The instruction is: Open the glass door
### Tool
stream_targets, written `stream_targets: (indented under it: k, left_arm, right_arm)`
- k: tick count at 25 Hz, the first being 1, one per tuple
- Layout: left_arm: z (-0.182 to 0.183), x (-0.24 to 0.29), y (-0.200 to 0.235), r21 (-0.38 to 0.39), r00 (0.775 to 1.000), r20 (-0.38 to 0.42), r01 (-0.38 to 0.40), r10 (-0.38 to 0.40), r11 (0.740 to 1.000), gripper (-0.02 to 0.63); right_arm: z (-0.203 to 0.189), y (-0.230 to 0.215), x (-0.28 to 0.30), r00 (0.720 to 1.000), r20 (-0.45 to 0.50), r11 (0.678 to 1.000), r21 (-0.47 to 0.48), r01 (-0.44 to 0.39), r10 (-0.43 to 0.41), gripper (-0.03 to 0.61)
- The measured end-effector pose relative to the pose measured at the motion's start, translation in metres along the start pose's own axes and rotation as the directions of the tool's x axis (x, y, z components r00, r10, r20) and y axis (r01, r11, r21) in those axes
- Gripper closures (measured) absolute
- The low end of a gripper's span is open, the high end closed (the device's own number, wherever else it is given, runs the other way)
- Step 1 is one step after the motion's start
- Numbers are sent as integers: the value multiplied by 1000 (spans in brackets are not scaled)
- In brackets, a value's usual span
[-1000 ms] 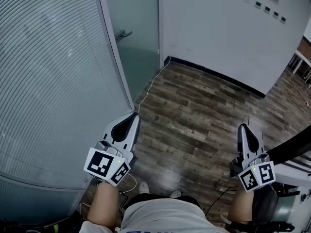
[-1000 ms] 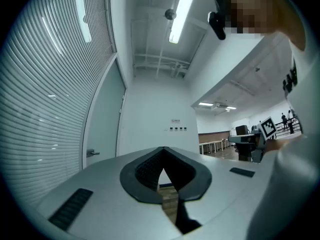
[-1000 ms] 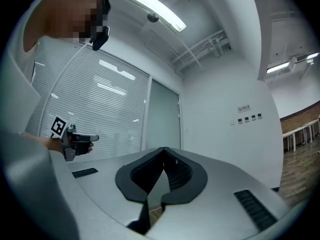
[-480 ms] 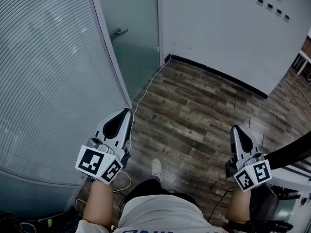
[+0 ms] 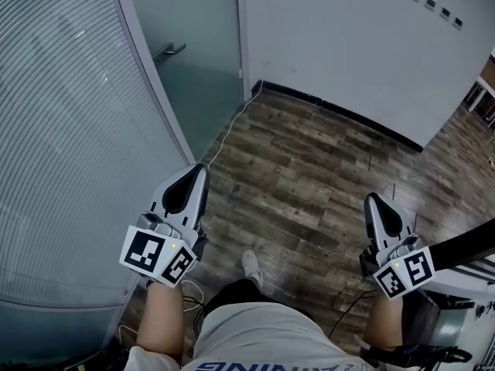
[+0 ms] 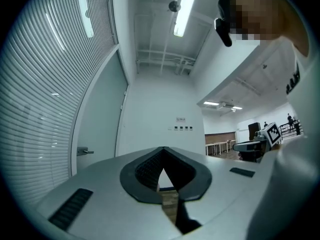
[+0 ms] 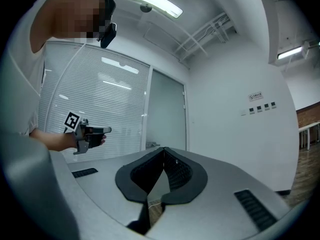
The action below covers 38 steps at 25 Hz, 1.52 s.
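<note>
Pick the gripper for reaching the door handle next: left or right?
Left, probably. The left gripper is on the side of the glass door, nearer the door handle; the right gripper is farther off. Both are shut and empty.

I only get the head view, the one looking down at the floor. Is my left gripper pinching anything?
Observer: No. The left gripper view shows the left gripper with its jaws together and nothing between them.
Operator: What about the other one?
Observer: In its own view the right gripper is shut and empty too.
Operator: Is there a light on up high?
Observer: Yes. A long ceiling lamp is lit, up and to the right of the glass door in the left gripper view.
</note>
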<state>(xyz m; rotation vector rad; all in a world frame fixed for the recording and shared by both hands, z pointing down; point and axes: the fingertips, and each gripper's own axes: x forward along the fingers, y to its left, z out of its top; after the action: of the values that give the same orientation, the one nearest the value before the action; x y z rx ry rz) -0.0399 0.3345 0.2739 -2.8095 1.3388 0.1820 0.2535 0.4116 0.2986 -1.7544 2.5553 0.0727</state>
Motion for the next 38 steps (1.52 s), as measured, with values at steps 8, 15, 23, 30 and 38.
stream_targets:
  k: [8, 15, 23, 30, 38]
  left_arm:
    - [-3, 89, 90, 13, 1000, -6, -22, 23, 1000, 615]
    - [-10, 162, 171, 10, 999, -23, -34, 34, 999, 614]
    - [-11, 150, 171, 37, 998, -14, -63, 63, 997, 615]
    - [-25, 162, 199, 48, 990, -15, -140, 141, 989, 615]
    - [-48, 231, 251, 31, 961, -13, -276, 276, 961, 615]
  right_arm:
    - [7, -32, 129, 1000, -3, 1000, -18, -24, 24, 577]
    - [0, -52, 240, 999, -17, 999, -4, -42, 42, 577]
    - [-8, -41, 256, 994, 0, 994, 0, -106, 106, 577]
    - [-24, -46, 318, 978, 9, 978, 5, -209, 209, 577]
    - [-41, -98, 441, 940, 28, 940, 17, -340, 339, 577]
